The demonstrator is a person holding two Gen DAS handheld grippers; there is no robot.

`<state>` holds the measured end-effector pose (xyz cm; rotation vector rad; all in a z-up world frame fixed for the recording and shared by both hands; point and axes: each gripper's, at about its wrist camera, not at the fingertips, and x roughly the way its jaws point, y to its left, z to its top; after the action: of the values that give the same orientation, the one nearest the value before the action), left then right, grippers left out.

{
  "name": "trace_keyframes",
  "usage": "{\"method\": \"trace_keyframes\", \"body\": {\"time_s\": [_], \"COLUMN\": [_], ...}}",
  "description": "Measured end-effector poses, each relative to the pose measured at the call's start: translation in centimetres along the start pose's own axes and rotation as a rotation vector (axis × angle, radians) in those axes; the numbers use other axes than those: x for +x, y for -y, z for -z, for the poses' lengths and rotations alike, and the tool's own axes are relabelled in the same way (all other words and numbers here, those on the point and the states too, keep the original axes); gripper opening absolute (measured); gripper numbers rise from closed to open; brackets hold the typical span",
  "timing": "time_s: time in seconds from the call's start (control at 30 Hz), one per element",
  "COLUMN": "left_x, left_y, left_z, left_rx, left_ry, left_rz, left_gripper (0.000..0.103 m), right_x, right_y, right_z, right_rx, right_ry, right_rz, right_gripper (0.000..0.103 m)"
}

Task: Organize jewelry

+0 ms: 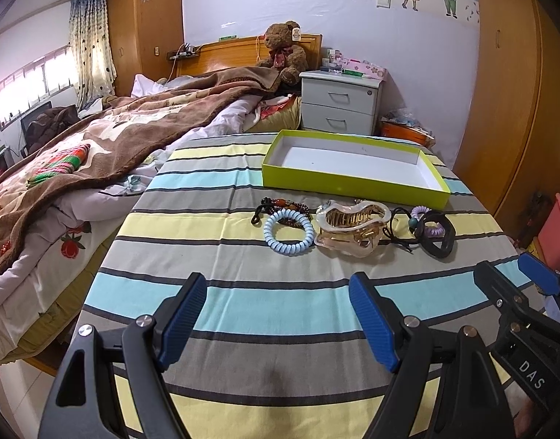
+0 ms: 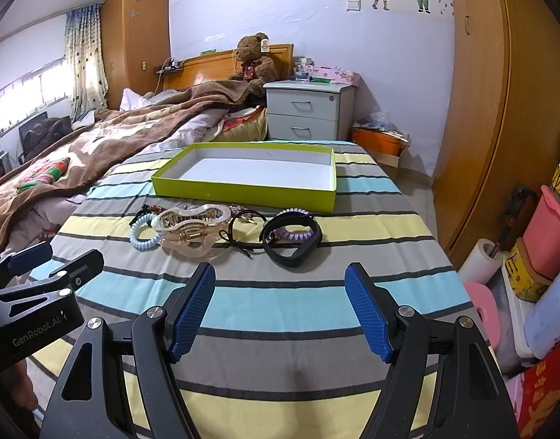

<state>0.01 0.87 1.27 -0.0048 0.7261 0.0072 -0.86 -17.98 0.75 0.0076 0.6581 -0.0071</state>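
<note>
The left gripper (image 1: pixel 278 314) hovers low over a striped cloth (image 1: pixel 243 314), its blue-padded fingers spread wide apart with nothing between them. The right gripper (image 2: pixel 280 307) hangs beside it in the same state, jaws parted and empty, above the same cloth. Each camera catches the other tool at its edge: the left view shows the right gripper at lower right, the right view shows the left gripper (image 2: pixel 53 259) at lower left. Beyond the fingertips, a row of accessories lies on the cloth. From left to right sit a beaded bracelet (image 1: pixel 280 207), a pale blue spiral hair tie (image 1: pixel 289 232) overlapping it, a large translucent claw clip (image 1: pixel 349 228), a thin black cord (image 1: pixel 398 228) and a black band (image 1: pixel 439 236) with a lilac spiral tie (image 1: pixel 431 223) lying inside it. The bracelet shows clearly only from the left; in the right view the clip mostly hides it. Just behind the row stands a shallow lime-green box (image 1: pixel 353 186), open, white inside. Farther off are a rumpled brown blanket (image 1: pixel 115 139), a teddy bear (image 1: pixel 283 51) and a grey nightstand (image 1: pixel 340 104). Only the right view shows a pink bin (image 2: pixel 548 237) and a paper roll (image 2: pixel 481 259) on the floor.
</note>
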Motion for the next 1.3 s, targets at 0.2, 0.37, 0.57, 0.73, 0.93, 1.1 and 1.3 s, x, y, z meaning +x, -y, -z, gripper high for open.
{"method": "trace_keyframes", "body": {"time_s": [0.2, 0.37, 0.57, 0.73, 0.93, 1.1, 1.3], "left_x": [0.5, 0.8, 1.0, 1.0, 1.1, 1.2, 2.4], "left_y": [-0.2, -0.4, -0.6, -0.5, -0.5, -0.7, -2.1], "left_z": [-0.1, -0.2, -0.2, -0.2, -0.3, -0.5, -1.0], "left_rx": [0.000, -0.003, -0.012, -0.010, -0.010, -0.009, -0.062], "left_ry": [-0.007, -0.015, -0.022, -0.021, -0.018, -0.024, -0.052], "left_rz": [0.008, 0.010, 0.011, 0.010, 0.008, 0.020, 0.105], "left_gripper": [0.082, 0.082, 0.082, 0.082, 0.082, 0.082, 0.082], "right_x": [0.3, 0.4, 0.6, 0.5, 0.5, 0.9, 1.7], "right_y": [-0.2, -0.4, -0.2, -0.2, -0.2, 0.3, 2.0], "right_z": [-0.1, -0.1, -0.3, -0.3, -0.3, -0.7, -1.5], "right_rx": [0.001, -0.006, -0.002, -0.002, 0.000, 0.008, 0.042], "right_ry": [-0.012, -0.011, -0.013, -0.013, -0.014, -0.023, -0.027], "right_rz": [0.005, 0.001, 0.003, 0.002, 0.004, 0.002, 0.015], "right_gripper": [0.073, 0.073, 0.073, 0.073, 0.073, 0.073, 0.074]}}
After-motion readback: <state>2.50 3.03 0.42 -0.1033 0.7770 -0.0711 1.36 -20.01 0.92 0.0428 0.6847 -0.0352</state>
